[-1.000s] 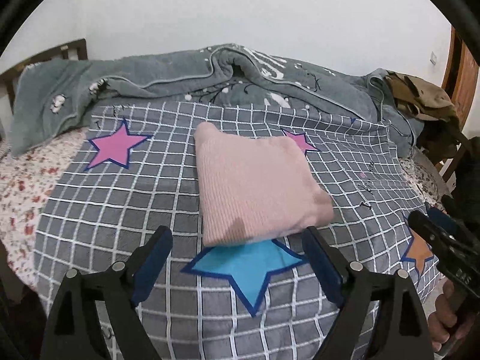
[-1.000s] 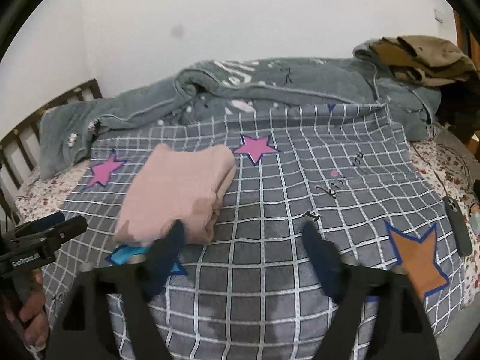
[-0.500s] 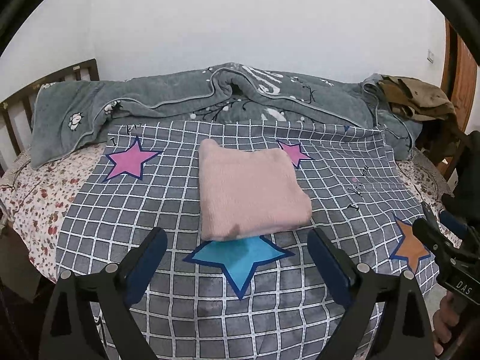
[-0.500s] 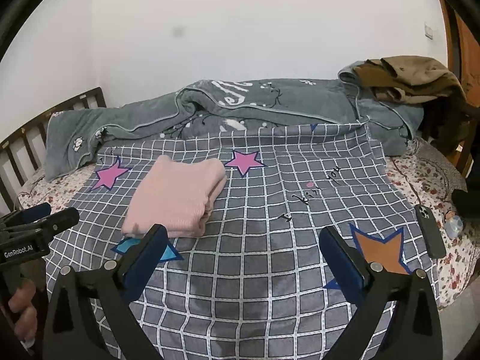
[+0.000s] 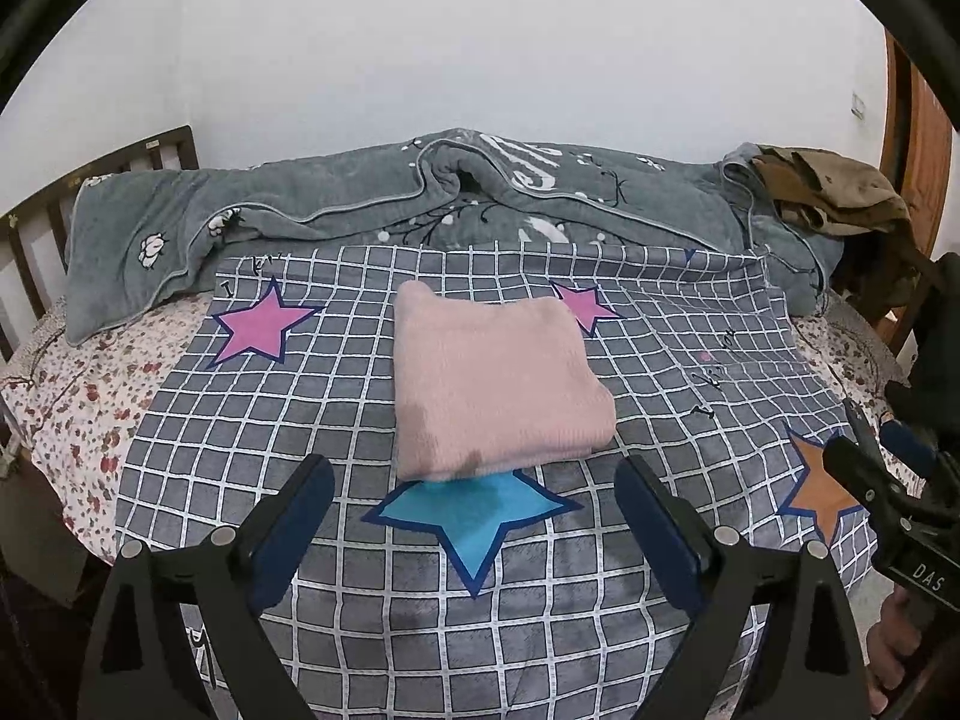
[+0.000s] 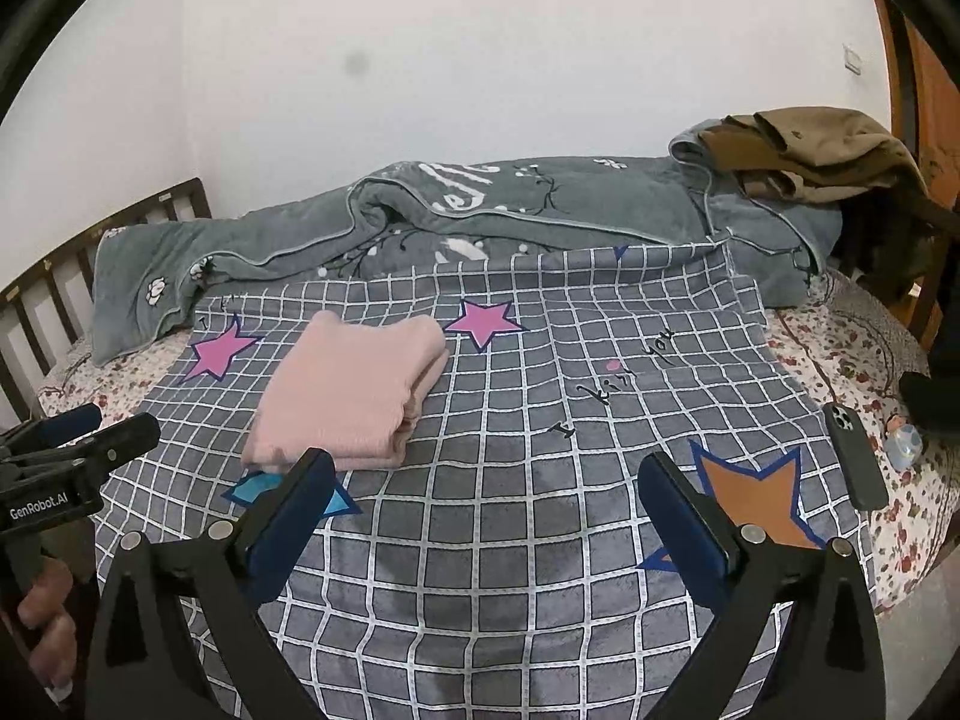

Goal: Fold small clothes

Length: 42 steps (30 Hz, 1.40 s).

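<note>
The left gripper hangs above the near edge of the checked sheet, jaws wide apart with nothing between them. The right gripper is the same, its jaws having just spread to their widest over bare sheet, empty. Both point down toward the bed from the near side, clear of the cloth, which suggests the person has let go on purpose.

The pink garment lies folded into a compact block near the middle of the sheet, its near edge covering a tip of the blue star. The right wrist view shows its stacked layers at the right-hand side. It looks finished, so the folding of this piece is probably done.

A grey blanket is bunched along the far edge, brown clothes are heaped at the far right corner, and a phone lies at the right edge.
</note>
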### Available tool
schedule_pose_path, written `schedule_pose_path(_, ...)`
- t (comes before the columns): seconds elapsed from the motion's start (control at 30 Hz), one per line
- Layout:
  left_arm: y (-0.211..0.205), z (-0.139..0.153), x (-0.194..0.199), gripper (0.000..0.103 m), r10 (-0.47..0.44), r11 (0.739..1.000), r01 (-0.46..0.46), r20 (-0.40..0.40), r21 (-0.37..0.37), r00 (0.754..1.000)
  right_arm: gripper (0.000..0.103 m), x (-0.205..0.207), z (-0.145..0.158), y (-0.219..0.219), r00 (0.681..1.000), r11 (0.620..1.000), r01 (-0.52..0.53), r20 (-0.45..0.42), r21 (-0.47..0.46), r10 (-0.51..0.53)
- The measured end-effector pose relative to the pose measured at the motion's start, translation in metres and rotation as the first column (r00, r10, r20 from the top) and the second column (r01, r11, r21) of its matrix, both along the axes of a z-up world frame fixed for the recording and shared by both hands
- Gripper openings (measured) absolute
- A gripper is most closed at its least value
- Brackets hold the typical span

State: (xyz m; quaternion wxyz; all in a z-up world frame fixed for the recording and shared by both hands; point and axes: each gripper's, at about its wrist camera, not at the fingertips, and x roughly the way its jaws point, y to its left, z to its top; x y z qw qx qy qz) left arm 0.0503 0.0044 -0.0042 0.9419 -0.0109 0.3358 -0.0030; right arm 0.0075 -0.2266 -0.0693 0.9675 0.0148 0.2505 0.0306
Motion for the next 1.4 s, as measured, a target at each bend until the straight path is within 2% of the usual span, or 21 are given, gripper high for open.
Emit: schedule_pose_path(1.4,0.0054,-0.0015,-0.0014,0.095,0.0,1.0,0.0,0.0,-0.003,1.0,0.1,-0.0019,-0.0016,0.002,1.0,1.0,-0.003,-0.009,0.007,0.003)
